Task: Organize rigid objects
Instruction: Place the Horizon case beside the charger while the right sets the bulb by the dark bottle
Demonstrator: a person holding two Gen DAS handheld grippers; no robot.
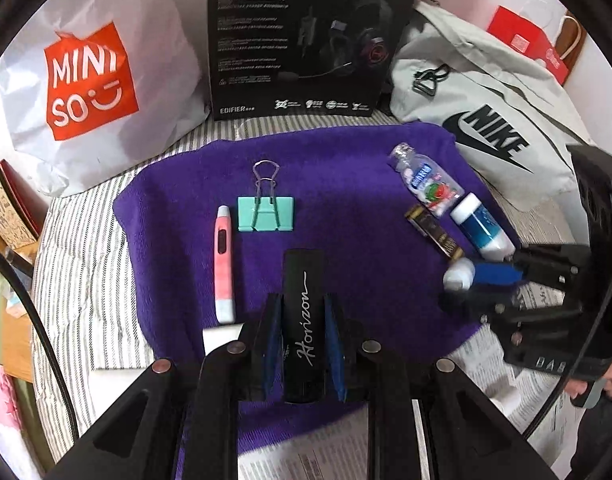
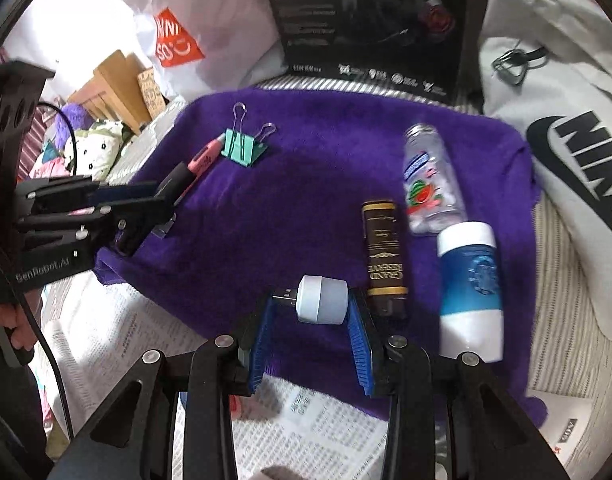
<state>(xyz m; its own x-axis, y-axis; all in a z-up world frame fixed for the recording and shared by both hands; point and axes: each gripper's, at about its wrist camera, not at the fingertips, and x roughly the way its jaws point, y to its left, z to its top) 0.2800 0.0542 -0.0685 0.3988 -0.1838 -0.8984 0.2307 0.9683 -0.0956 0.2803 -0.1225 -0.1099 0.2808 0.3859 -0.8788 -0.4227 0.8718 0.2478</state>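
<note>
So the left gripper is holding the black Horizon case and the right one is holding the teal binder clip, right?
Not quite. The left gripper does hold the black Horizon case, but the right gripper holds the small white USB light, as the right wrist view shows. The teal binder clip lies untouched on the purple towel.

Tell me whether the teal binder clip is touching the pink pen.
Apart. The left wrist view shows a strip of purple towel between the teal binder clip and the pink pen.

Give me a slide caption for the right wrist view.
Right claw holds a white USB light over the purple towel, beside the brown box.
</note>
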